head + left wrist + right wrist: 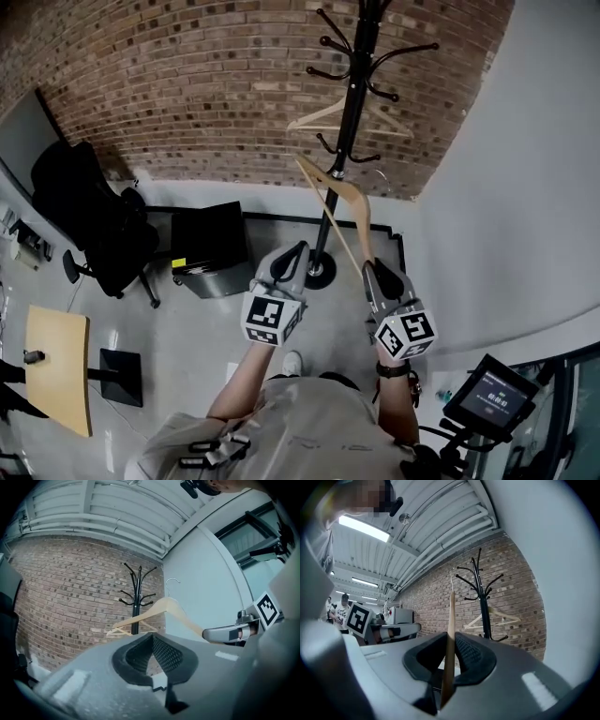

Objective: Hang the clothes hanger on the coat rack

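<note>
A black coat rack (352, 89) stands before the brick wall, and one pale wooden hanger (349, 116) hangs on it. My right gripper (369, 268) is shut on the lower end of a second wooden hanger (343, 201), which rises tilted toward the rack's pole, its wire hook near the pole. In the right gripper view that hanger (450, 634) stands edge-on between the jaws of the right gripper (451, 638), with the rack (483, 597) behind. My left gripper (297, 251) is shut and holds nothing. In the left gripper view the left gripper (152, 637) shows the held hanger (161, 611) and rack (136, 597) ahead.
A black office chair (94, 225) and a black cabinet (211, 246) stand left of the rack's base (319, 272). A wooden table (58, 370) is at the lower left. A white wall (525, 187) curves along the right, and a machine with a screen (490, 394) is at the lower right.
</note>
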The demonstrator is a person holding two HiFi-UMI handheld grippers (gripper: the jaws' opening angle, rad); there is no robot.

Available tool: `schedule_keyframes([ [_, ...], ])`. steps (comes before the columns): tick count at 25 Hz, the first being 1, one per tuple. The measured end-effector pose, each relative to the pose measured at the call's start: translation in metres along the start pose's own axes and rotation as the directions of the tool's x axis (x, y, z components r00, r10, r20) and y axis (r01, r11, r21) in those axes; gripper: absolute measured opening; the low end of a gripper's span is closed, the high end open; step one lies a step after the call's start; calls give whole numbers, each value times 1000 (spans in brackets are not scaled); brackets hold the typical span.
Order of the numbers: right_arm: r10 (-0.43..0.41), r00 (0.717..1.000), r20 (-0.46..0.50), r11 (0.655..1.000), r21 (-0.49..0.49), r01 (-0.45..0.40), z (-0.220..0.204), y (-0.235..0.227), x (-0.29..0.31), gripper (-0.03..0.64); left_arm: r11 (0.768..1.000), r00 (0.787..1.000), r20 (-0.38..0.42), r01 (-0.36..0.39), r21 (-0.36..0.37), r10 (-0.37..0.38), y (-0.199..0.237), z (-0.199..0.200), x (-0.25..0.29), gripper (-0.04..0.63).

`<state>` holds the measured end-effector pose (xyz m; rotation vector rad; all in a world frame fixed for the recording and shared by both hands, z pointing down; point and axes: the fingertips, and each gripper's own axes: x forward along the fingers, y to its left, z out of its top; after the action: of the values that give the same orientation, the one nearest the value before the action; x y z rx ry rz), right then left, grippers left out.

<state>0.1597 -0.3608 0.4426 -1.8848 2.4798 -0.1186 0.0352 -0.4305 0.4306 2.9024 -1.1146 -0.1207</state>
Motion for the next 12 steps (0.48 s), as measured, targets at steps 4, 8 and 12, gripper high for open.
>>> schedule_keyframes([
  [4, 42, 999, -23, 999, -15, -42, 0, -8, 36, 54, 999, 999, -20, -39, -21, 38, 36, -5, 23, 0],
  [8, 85, 996, -29, 996, -28, -85, 11, -26, 70, 54, 997, 997, -20, -73, -2, 73, 58, 1, 41, 0],
  [12, 172, 985, -26, 984, -39, -173, 39, -34, 111, 54, 994, 994, -16, -110, 7, 110, 78, 15, 58, 0],
])
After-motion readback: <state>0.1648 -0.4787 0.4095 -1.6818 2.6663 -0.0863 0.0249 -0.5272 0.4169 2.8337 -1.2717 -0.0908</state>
